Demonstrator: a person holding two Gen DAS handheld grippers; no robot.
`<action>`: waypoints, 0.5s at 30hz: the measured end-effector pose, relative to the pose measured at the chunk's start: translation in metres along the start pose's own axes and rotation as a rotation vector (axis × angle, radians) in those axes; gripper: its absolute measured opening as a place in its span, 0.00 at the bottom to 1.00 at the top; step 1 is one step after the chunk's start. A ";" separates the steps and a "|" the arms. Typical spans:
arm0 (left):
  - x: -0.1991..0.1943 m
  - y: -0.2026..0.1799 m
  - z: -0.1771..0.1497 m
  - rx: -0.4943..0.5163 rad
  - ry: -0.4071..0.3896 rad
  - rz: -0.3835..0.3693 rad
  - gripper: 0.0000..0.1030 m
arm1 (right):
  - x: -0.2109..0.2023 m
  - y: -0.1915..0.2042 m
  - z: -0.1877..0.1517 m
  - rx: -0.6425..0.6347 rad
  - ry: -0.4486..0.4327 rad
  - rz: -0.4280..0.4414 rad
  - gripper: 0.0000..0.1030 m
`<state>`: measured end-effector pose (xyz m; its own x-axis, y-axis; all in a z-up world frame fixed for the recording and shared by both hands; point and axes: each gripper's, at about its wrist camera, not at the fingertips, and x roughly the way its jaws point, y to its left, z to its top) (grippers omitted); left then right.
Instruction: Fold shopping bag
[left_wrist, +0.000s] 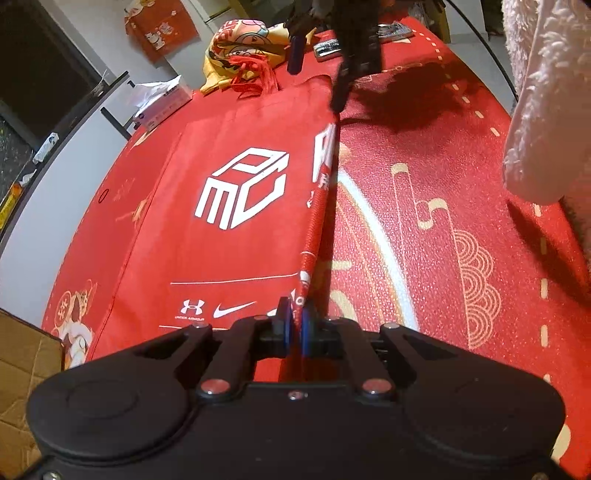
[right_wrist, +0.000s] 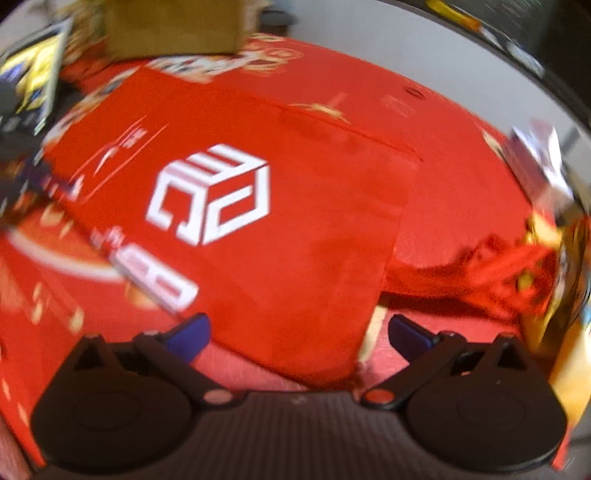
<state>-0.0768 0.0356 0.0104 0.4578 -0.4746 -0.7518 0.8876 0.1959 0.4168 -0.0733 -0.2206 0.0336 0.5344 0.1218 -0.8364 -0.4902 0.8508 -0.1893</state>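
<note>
left gripper (left_wrist: 295, 325) pinches bag (left_wrist: 221, 192) edge — edge runs straight ahead | right gripper (right_wrist: 295, 332) agape, empty — far corner just beneath

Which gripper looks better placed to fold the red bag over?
Probably the left gripper: it is shut on the shopping bag edge. The right gripper is open above the bag, gripping nothing.

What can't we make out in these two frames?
- Left wrist view: the lettering on the shopping bag beside its cube logo is cut short where the lifted edge folds, clamped in the left tongs.
- Left wrist view: the far right tongs are dark, jaws unreadable.
- Right wrist view: motion blur smears the bag's small print and the tasselled red item on the right.
- Bag handles: not made out in either view.
</note>
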 end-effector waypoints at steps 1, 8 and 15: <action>0.000 0.000 -0.001 -0.003 -0.003 0.000 0.05 | -0.003 0.004 -0.001 -0.057 0.005 -0.005 0.99; -0.002 -0.002 -0.003 -0.033 -0.020 0.007 0.05 | -0.014 0.031 -0.016 -0.450 0.000 -0.078 0.99; -0.002 0.002 -0.005 -0.126 -0.028 -0.003 0.05 | -0.008 0.049 -0.021 -0.711 -0.069 -0.195 0.99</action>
<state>-0.0757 0.0418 0.0104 0.4555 -0.4987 -0.7374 0.8889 0.2999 0.3463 -0.1162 -0.1908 0.0198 0.6880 0.0536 -0.7237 -0.6970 0.3266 -0.6384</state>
